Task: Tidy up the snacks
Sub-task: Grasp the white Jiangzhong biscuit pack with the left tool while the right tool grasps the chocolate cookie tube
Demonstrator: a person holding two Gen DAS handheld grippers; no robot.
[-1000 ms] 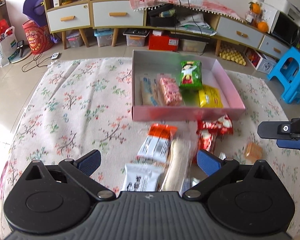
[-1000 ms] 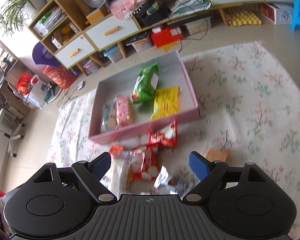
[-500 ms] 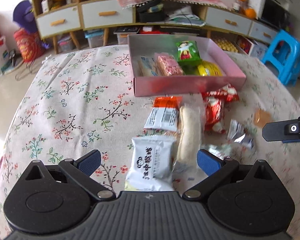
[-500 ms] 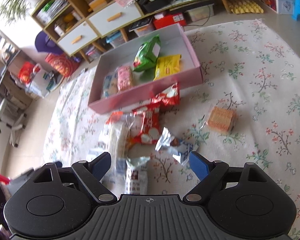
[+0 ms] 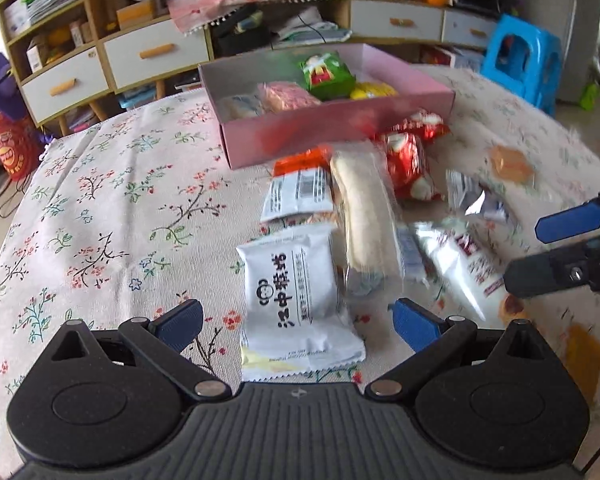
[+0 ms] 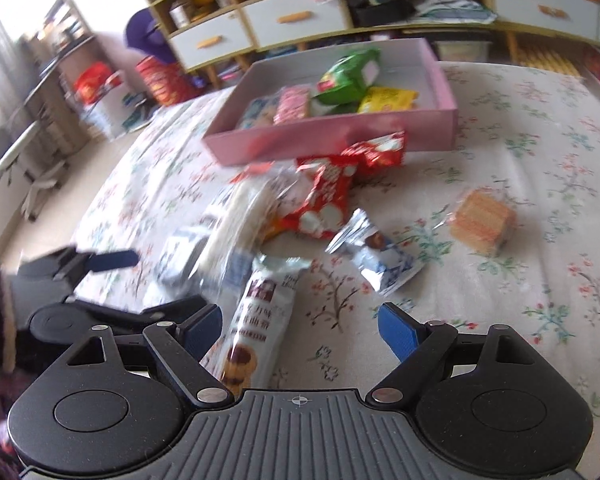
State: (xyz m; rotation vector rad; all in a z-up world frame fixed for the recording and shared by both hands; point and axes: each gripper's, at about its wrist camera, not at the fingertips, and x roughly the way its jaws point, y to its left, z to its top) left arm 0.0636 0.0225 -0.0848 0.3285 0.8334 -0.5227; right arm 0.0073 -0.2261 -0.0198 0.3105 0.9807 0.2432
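A white packet (image 5: 298,296) is framed between the spread jaws of the left gripper (image 5: 296,320), nothing clamped; the right gripper (image 6: 296,322), jaws likewise apart, is poised over a biscuit sachet (image 6: 256,320) lying nearer its left finger. Each grasp is best made low and centred across the wrapper's narrow width (the film looks slippery), neighbours left undisturbed. The pink box (image 5: 340,130), partly filled, is seen beyond the loose pile on the floral cloth (image 5: 100,184).

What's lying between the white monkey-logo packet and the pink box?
In the left wrist view, between the white packet and pink box lies an orange-topped barcode packet; a long pale packet runs alongside.
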